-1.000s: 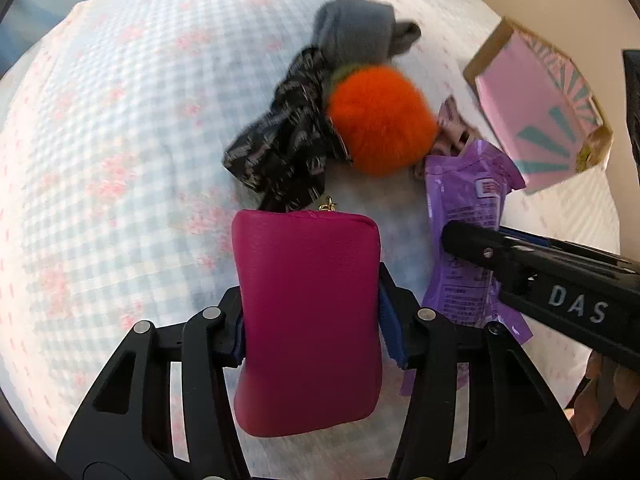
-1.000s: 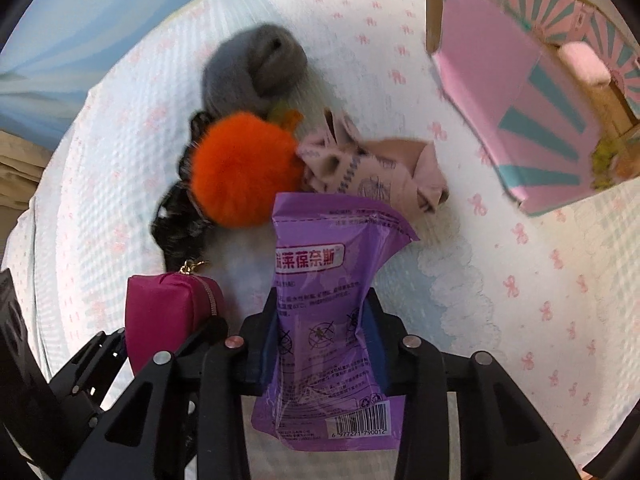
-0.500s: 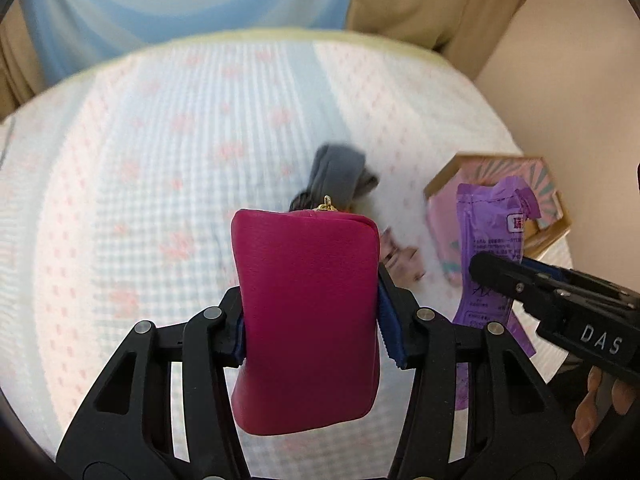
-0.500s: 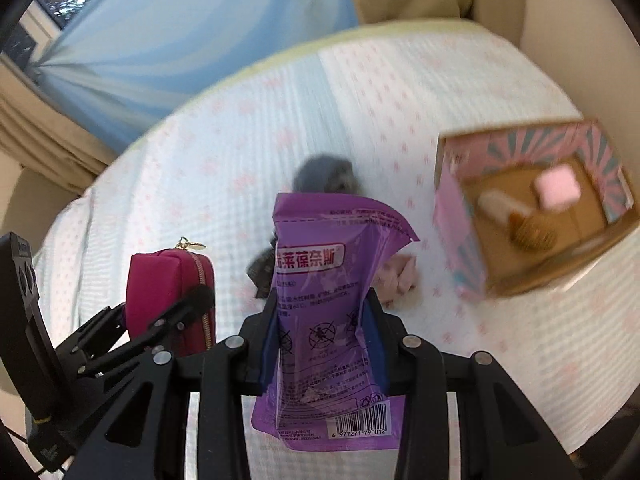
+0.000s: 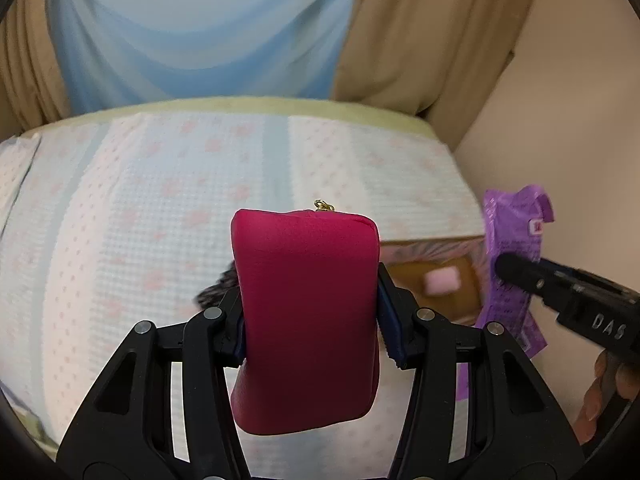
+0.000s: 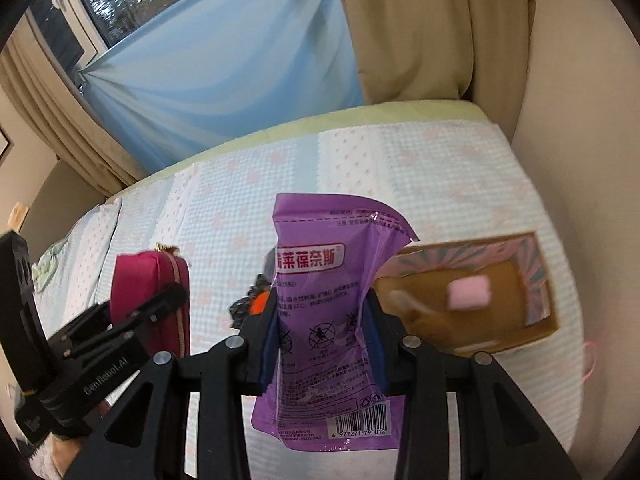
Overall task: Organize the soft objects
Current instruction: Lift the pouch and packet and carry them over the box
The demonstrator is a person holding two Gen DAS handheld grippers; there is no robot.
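My left gripper (image 5: 310, 312) is shut on a magenta zip pouch (image 5: 306, 316), held upright high above the bed. My right gripper (image 6: 320, 332) is shut on a purple plastic packet (image 6: 324, 320) with printed text and a barcode. In the left wrist view the purple packet (image 5: 514, 264) and the right gripper's black finger (image 5: 532, 274) show at the right. In the right wrist view the pouch (image 6: 150, 300) and the left gripper (image 6: 120, 324) show at the left. Slivers of an orange pompom (image 6: 260, 303) and a black patterned cloth (image 6: 242, 310) peek out behind the packet.
A bed (image 6: 440, 168) with a pale blue and pink patterned cover lies below. An open cardboard box (image 6: 536, 322) with a pink patterned rim sits at its right edge, holding a pink block (image 6: 469, 294). Blue and beige curtains hang behind; a beige wall stands right.
Both grippers have risen well above the bed with their loads. The pile of soft things shrank and slid behind the pouch and packet. The curtains and the box's inside came into view.
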